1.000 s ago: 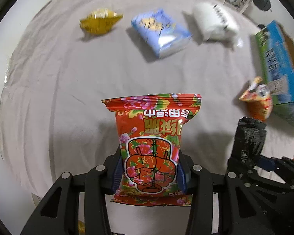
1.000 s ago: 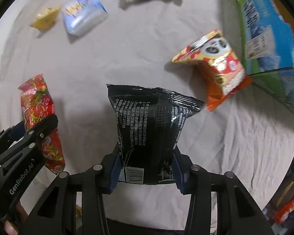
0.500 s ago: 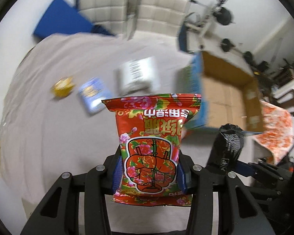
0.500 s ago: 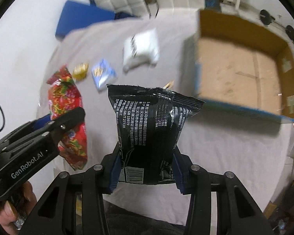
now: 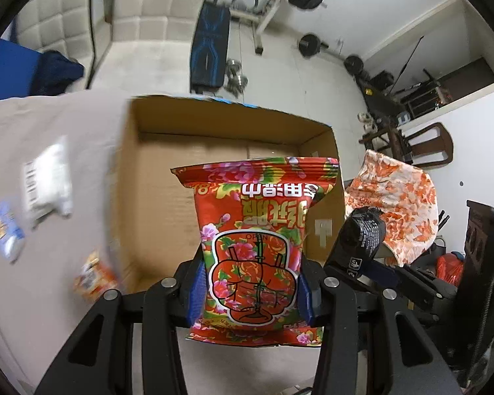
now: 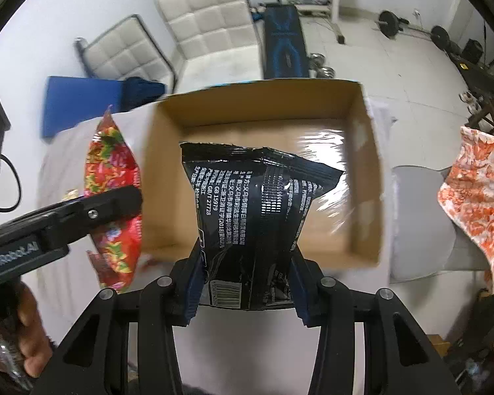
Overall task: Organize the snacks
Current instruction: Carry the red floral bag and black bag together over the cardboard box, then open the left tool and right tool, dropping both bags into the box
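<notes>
My left gripper [image 5: 252, 291] is shut on a red floral snack bag [image 5: 257, 243], held upright in the air in front of an open cardboard box [image 5: 154, 197]. My right gripper [image 6: 245, 288] is shut on a black snack bag [image 6: 247, 210], also raised before the same cardboard box [image 6: 365, 177], whose inside looks bare. In the right wrist view the red bag [image 6: 113, 191] and the left gripper's finger show at the left. The black bag [image 5: 362, 233] shows at the right in the left wrist view.
On the beige cloth left of the box lie a white packet [image 5: 47, 181], a blue packet [image 5: 6, 230] and an orange packet [image 5: 94, 276], all blurred. Beyond the table are white chairs [image 6: 207, 23], a weight bench [image 5: 209, 52] and an orange patterned cloth [image 5: 395, 204].
Both grippers have lifted and swung right with their bags, from over the cloth to facing the open box. The loose packets have slid to the left of the view.
</notes>
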### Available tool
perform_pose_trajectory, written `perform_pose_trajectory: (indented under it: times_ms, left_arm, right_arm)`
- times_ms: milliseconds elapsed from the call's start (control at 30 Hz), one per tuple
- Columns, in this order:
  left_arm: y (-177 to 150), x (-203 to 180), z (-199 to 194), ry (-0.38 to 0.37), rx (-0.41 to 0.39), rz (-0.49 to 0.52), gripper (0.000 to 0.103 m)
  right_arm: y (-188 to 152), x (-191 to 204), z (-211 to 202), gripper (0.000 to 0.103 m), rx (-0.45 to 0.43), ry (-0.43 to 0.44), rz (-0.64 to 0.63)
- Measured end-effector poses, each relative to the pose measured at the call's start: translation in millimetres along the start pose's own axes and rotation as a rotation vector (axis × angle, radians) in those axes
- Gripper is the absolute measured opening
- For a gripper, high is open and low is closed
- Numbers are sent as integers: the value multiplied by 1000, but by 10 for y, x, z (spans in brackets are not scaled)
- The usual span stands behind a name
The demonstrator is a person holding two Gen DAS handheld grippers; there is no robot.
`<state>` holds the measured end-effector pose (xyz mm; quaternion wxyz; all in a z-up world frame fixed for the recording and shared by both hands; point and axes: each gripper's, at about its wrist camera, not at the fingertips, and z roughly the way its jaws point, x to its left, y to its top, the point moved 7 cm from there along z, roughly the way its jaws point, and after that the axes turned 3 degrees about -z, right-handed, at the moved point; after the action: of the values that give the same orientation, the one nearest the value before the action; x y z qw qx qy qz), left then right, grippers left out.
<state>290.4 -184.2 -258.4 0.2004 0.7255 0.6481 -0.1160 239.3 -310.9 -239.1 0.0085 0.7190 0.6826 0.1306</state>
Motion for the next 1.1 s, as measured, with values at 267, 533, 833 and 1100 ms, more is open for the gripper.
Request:
perform_pose_trajectory:
  times_ms: [267,533,833,1100]
  left_arm:
    - [569,-11,1190,45,164,-63,42]
    - [794,3,1619,49,241,-75,42]
    - [749,62,1792,67,311,-138,46]
    - [803,51,1542,128,247,-78,63]
  right_arm:
    - [655,-755,912,48,113,-66,-25]
    - [1074,-947,1654,49,188,-101,-74]
    - [1332,-1027,1947,53,239,-122,-81]
    - [1362,-973,1871,58,225,-133,-69]
